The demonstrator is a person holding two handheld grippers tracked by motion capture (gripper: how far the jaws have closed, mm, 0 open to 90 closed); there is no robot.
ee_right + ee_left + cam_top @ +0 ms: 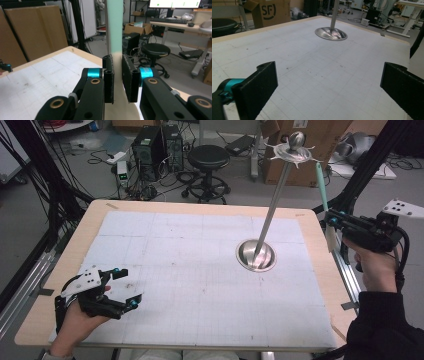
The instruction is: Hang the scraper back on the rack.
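We see the right gripper [331, 226] clenched on a slim utensil with a mint-green handle and cream lower end [115, 30] — the handle rises straight up above its jaws. The left gripper [131, 290] rests released over the white gridded mat [200, 270], the tall steel stand with a round base [331, 33] ahead of it.

The left claw [329, 87] hangs over the gridded tabletop [317, 75], jaws spread wide with nothing between them. At twelve o'clock a steel base [331, 33] sits with its pole [334, 13] rising. A cardboard box [270, 11] stands at eleven.
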